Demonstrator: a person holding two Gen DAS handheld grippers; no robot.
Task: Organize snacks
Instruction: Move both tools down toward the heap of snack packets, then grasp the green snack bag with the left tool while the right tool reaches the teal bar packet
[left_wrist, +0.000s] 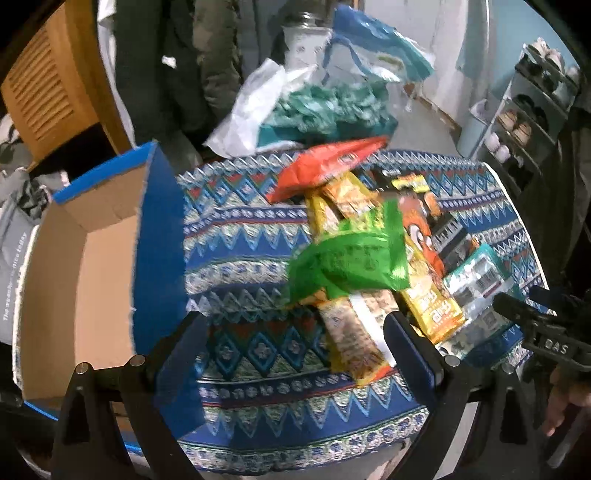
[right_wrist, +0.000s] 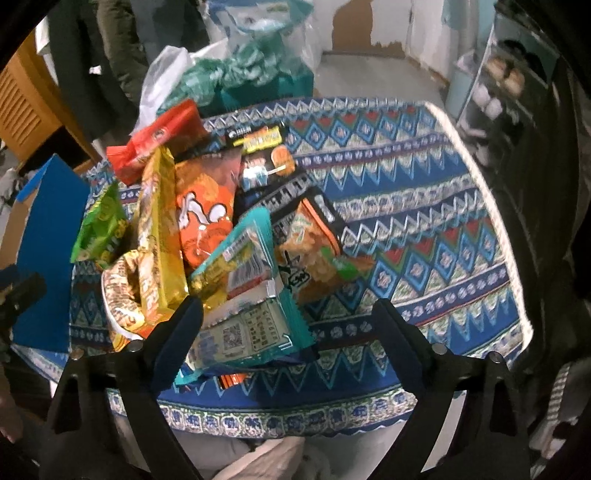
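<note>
On the patterned tablecloth (left_wrist: 240, 236), a heap of snack packets lies right of an open cardboard box (left_wrist: 85, 258) with blue outer walls, which stands at the left edge of the table and appears empty as far as its interior shows. In the left wrist view, the left gripper (left_wrist: 291, 332) hangs above the near edge of the cloth with its jaws spread wide and nothing between them. The heap sits just ahead and slightly right of it: a green packet (left_wrist: 347, 258) on top, a long yellow bar packet (left_wrist: 354, 332) running from near to far beneath it, its near end close by the right-hand finger, and a red packet (left_wrist: 325, 166) at the far end. The box lies directly left of this gripper.

In the right wrist view, the right gripper (right_wrist: 288, 321) is likewise wide open and empty. A teal packet (right_wrist: 251, 332) with a printed code lies between and just ahead of its fingers, toward the left one, its long axis running across the jaws. An orange packet (right_wrist: 203, 221) lies farther off.

Judgement: the teal packet is best placed for the right gripper, whereas the left gripper is nearer both the box and the yellow bar packet; the sorting has barely begun.
</note>
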